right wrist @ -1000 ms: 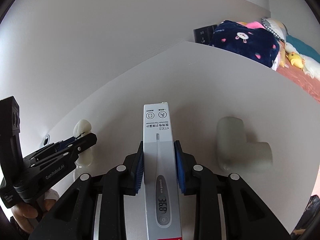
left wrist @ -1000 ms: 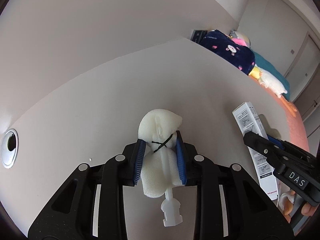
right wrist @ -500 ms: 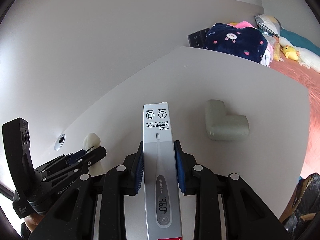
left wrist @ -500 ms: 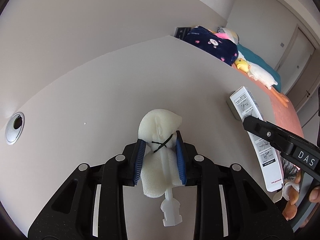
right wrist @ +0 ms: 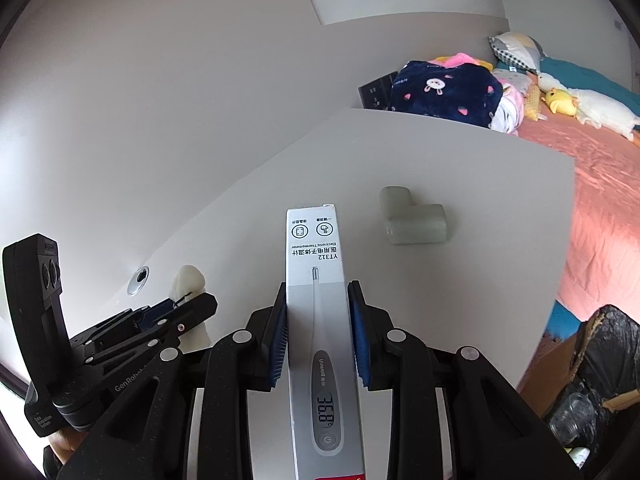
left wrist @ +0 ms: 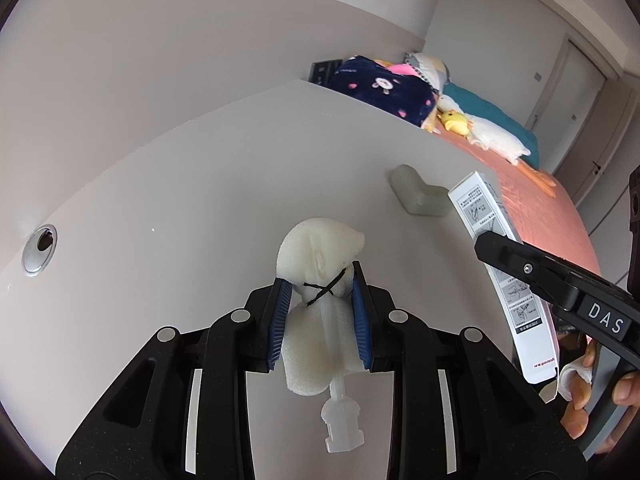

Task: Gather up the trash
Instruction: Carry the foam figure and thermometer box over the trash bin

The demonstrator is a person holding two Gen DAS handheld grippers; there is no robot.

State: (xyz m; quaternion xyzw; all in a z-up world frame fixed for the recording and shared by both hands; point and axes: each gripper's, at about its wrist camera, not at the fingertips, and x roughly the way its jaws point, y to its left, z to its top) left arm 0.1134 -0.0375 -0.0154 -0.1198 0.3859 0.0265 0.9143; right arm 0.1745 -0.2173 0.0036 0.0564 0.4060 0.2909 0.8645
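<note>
Foam wad (left wrist: 320, 248) pinched in left gripper (left wrist: 320, 308); thermometer box (right wrist: 316, 304) clamped in right gripper (right wrist: 318, 320).

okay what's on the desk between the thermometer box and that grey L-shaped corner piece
Nothing: in the right wrist view, only bare white desk separates the thermometer box from the grey L-shaped corner piece.

The left gripper (left wrist: 320, 296) clamps a white foam piece (left wrist: 320, 248) above the white table (left wrist: 200, 200). Right of the foam, the right gripper (left wrist: 532, 276) grips a thermometer box (left wrist: 488, 216). Beyond the foam lies an L-shaped corner guard (left wrist: 416, 196).
</note>
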